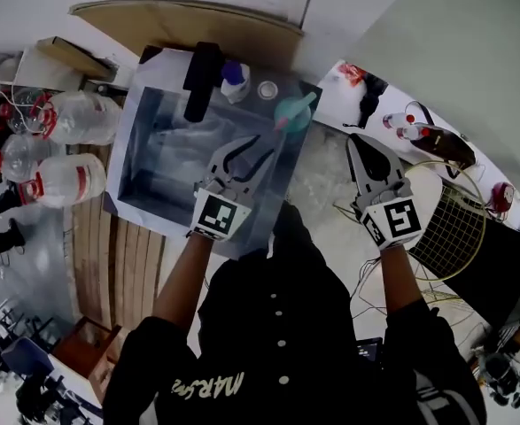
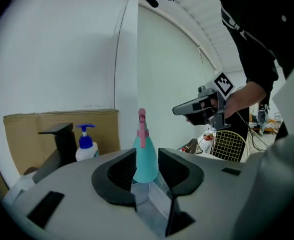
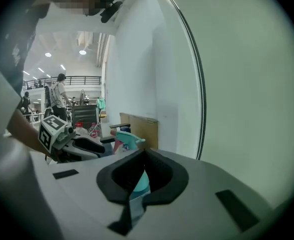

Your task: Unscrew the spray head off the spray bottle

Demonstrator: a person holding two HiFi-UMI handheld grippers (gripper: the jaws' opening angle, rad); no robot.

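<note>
Left gripper jaws stand apart (right gripper jaws together) before teal spray bottle.

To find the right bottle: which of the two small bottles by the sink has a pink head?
The teal plastic spray bottle; the white pump bottle beside it has a blue head.

The left gripper hides the bottom of the bottle in its own view. The right gripper covers most of it in its view; only the head and a teal strip show. Things on the counter are too small to tell.
</note>
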